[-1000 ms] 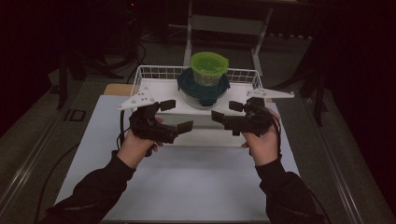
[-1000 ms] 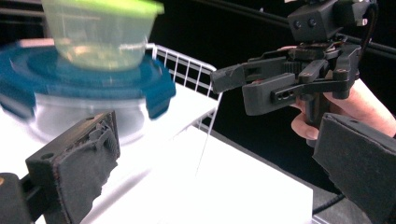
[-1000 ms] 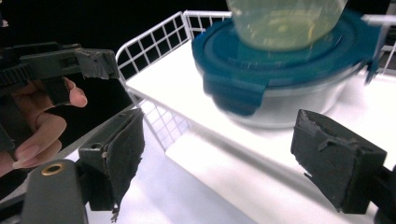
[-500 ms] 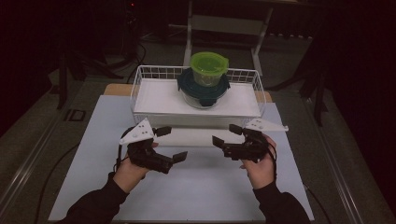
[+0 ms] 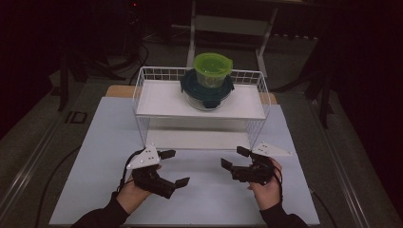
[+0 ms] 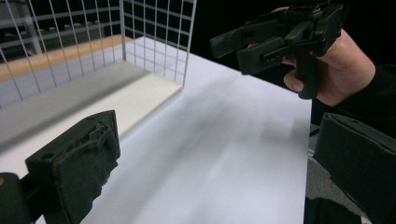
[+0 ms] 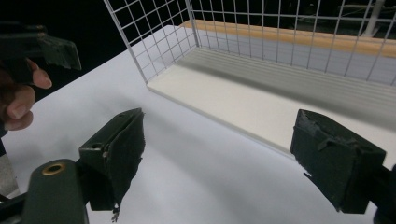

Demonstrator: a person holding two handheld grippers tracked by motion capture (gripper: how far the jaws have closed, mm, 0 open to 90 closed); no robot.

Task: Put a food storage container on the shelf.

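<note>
In the lower half of the high view: both grippers low over the white worktop (image 5: 95, 142), in front of the wire rack (image 5: 142, 95).
Left gripper (image 5: 173, 167): jaws spread wide, holding nothing, at lower left.
Right gripper (image 5: 234, 158): jaws spread, empty, at lower right, pointing toward the left one.
Containers: green lidded tub (image 5: 212, 69) stacked on dark-lidded clear bowl (image 5: 206, 93), upper centre of frame, on the rack's top shelf, well apart from both grippers.
Likely step: reaching up for the stack.
Doing it well: rise above the shelf's wire rim, close from both sides on the lower bowl, lift level to avoid tipping the tub.
</note>
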